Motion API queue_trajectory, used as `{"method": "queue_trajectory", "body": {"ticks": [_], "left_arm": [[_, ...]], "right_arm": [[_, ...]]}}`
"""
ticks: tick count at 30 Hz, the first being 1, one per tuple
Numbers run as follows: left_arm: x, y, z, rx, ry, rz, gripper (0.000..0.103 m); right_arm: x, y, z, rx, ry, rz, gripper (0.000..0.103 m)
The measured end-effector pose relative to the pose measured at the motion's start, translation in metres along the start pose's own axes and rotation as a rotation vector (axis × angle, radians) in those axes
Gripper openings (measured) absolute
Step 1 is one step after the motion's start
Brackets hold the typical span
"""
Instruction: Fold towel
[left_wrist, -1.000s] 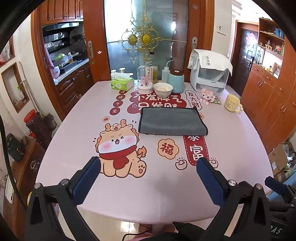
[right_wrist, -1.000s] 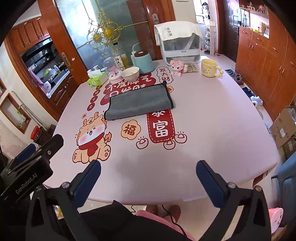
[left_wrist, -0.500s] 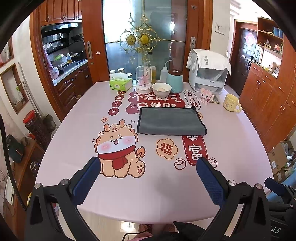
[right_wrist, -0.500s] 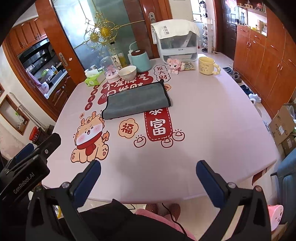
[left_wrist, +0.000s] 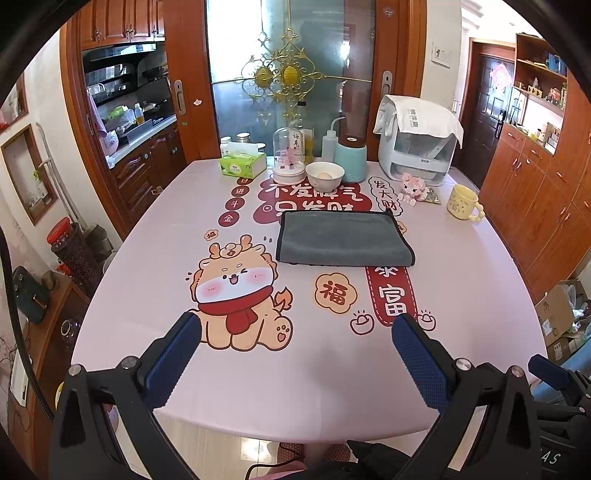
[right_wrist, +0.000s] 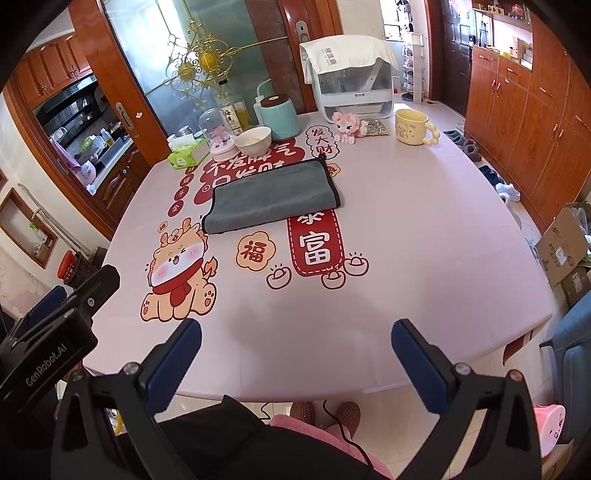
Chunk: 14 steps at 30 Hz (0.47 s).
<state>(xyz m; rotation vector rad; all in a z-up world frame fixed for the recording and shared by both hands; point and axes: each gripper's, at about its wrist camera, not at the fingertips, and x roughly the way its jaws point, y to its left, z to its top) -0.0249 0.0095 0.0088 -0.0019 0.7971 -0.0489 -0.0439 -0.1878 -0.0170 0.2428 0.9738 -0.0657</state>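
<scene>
moved: honestly not much. Over the last second both views slid back a touch, so the towel (left_wrist: 341, 238) sits a bit higher and smaller in frame than before. Looks like both tools are pulling away from it.
towel: gray, dark-edged, already doubled over into a flat rectangle at center frame in the left view, lying on the pink desk (left_wrist: 147, 258), just below the bowl (left_wrist: 325, 175) and well clear of the yellow mug (left_wrist: 461, 202) at right.
left tool (left_wrist: 295, 345): fingers spread wide, nothing between them, hanging over the near desk edge at the bottom of frame.
right tool (right_wrist: 295, 345): same deal, wide apart and empty.
why: my guess is they're backed off because the fold's either done or they're lining up one more.
</scene>
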Motion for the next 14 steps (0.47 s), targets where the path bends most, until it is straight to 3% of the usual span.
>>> {"method": "queue_trajectory", "body": {"ticks": [14], "left_arm": [[0.0004, -0.0007, 0.0, 0.001, 0.004, 0.006, 0.103]], "right_arm": [[0.0007, 0.0004, -0.0004, 0.006, 0.008, -0.007, 0.103]]}}
